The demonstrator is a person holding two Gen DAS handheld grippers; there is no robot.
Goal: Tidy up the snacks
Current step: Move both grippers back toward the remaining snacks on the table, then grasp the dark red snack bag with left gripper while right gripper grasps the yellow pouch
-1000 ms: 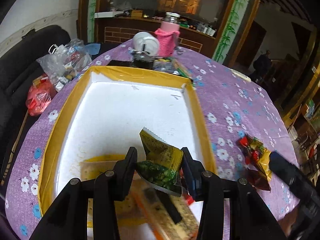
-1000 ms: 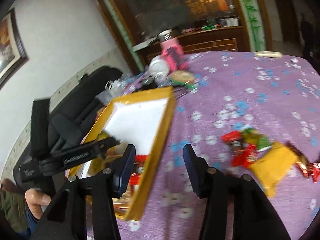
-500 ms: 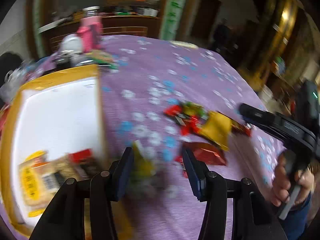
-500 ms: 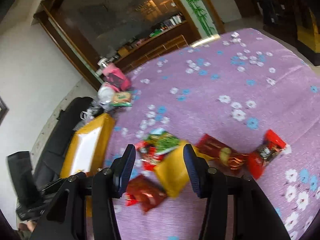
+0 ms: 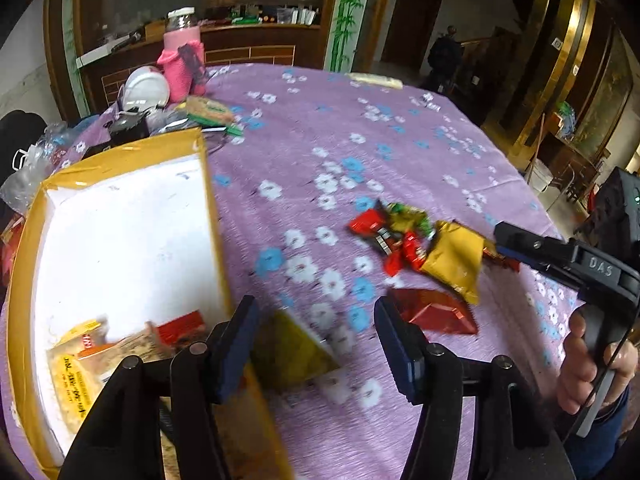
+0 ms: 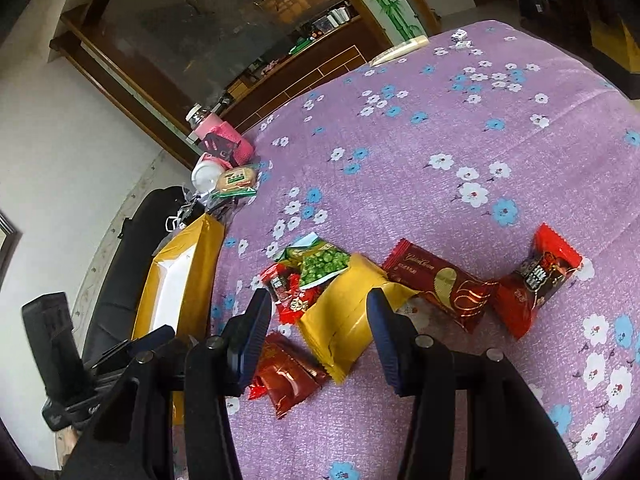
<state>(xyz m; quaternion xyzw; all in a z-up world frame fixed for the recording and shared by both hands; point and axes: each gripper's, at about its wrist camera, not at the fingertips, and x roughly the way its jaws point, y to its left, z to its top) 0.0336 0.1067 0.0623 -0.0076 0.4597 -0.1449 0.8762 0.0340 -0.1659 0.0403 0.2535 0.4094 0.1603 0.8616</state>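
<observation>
A white foam box with a yellow rim [image 5: 212,216] holds a few snack packets [image 5: 92,356] in its near corner. My left gripper [image 5: 316,340] hangs by the box's right rim and its jaws are opening. A blurred yellow-green packet [image 5: 288,352] lies loose between them, close to the left finger. On the purple cloth lies a pile of snacks: a yellow packet [image 6: 344,320], a green pea packet [image 6: 324,260], small red ones [image 6: 288,292] and dark red packets [image 6: 288,372]. My right gripper [image 6: 316,336] hovers open over the yellow packet.
A long dark red packet [image 6: 440,284] and a red one [image 6: 536,280] lie right of the pile. A pink-sleeved bottle [image 5: 182,60], a white mask [image 5: 144,88] and a biscuit pack [image 5: 208,110] crowd the far side of the box. The table's edge curves away at right.
My left gripper swung right from over the box to its right rim, its jaws widened and the yellow-green packet came loose. My right gripper moved from beside the box to over the snack pile.
</observation>
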